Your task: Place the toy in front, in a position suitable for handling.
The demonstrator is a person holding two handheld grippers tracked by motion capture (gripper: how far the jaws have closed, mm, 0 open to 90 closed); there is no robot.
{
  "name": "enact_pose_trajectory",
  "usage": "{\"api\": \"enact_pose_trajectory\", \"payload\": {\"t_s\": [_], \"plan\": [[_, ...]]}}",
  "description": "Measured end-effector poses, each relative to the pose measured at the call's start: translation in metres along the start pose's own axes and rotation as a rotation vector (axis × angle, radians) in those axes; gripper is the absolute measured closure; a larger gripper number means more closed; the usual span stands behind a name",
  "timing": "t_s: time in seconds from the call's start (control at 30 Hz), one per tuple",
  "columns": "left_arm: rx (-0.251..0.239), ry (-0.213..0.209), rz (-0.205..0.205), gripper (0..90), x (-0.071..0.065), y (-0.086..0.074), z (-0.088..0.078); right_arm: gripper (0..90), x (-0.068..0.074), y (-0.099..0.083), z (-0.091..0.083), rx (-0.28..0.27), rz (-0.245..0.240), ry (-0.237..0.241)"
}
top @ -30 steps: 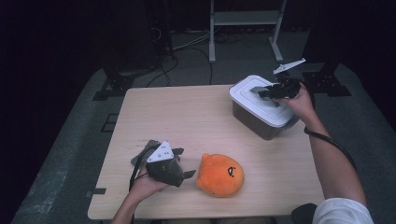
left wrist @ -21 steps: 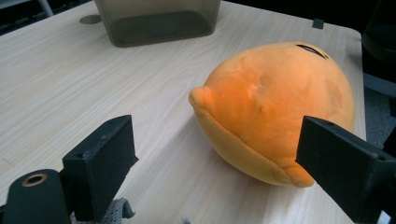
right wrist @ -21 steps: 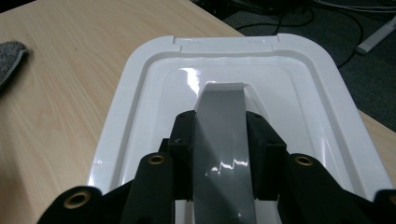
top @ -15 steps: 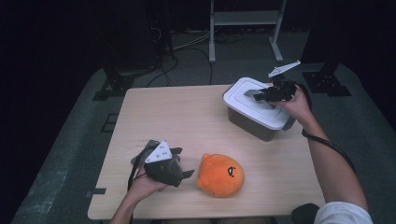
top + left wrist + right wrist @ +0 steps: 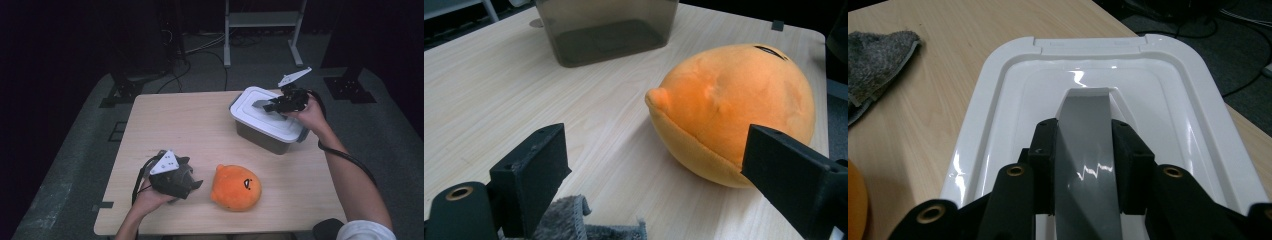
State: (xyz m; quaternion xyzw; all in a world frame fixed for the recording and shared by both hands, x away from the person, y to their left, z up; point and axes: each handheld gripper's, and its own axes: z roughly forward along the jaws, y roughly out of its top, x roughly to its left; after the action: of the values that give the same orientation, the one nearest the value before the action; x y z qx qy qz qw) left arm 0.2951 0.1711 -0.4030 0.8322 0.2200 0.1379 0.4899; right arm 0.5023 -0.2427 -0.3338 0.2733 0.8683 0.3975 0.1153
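Right tool (image 5: 1083,165) — clamped on lid handle (image 5: 1083,130)

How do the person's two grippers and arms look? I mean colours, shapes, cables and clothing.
Both grippers are black, each with two blocky, flat-faced jaws and brass-coloured screw holes. The left gripper and the right gripper each carry a light grey three-cornered plate on top. A black cable trails from each; the right one runs along the forearm. A white short sleeve shows on the right arm.
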Motion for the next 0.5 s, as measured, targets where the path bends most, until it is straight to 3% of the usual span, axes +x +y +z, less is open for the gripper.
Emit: {"api": "enact_pose_trajectory", "payload": {"t_s": [0.5], "plan": [[0.01, 0.038, -0.001, 9.8, -0.002, -0.005, -0.012, 65.8, 0.017, 0.008, 0.009, -0.004, -0.037, 0.028]]}}
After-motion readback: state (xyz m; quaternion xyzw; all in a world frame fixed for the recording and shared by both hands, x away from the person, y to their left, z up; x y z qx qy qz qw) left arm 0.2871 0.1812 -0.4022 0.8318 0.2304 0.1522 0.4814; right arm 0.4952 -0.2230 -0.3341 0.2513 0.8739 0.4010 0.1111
